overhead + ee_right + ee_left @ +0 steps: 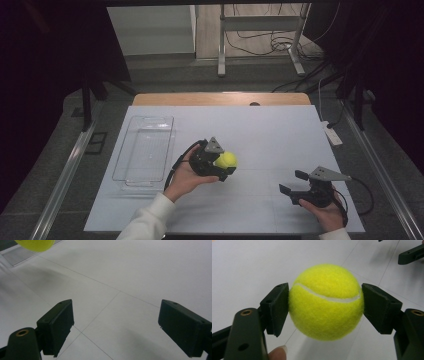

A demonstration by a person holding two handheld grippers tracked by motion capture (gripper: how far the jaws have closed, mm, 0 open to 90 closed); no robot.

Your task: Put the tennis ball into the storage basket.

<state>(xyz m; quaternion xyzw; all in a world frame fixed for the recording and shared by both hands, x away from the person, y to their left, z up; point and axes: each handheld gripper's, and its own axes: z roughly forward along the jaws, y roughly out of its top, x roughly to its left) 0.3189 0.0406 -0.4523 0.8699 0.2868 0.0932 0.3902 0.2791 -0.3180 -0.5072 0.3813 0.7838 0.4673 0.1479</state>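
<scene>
A yellow tennis ball (226, 160) is held above the white table sheet (270, 135) near its middle. My left gripper (223, 164) is shut on it, and in the left gripper view both pads press the sides of the tennis ball (325, 301), which hangs off the surface. My right gripper (294, 183) rests low at the right front of the table, jaws wide apart and pointing left. In the right gripper view nothing lies between its fingers (56, 326), and the edge of the tennis ball (35, 245) shows at the top left.
A clear plastic tray (145, 150) lies lengthwise on the left side of the sheet, a short way left of the held ball. Beyond the table's wooden far edge (220, 98) are a metal frame's legs and cables on the floor.
</scene>
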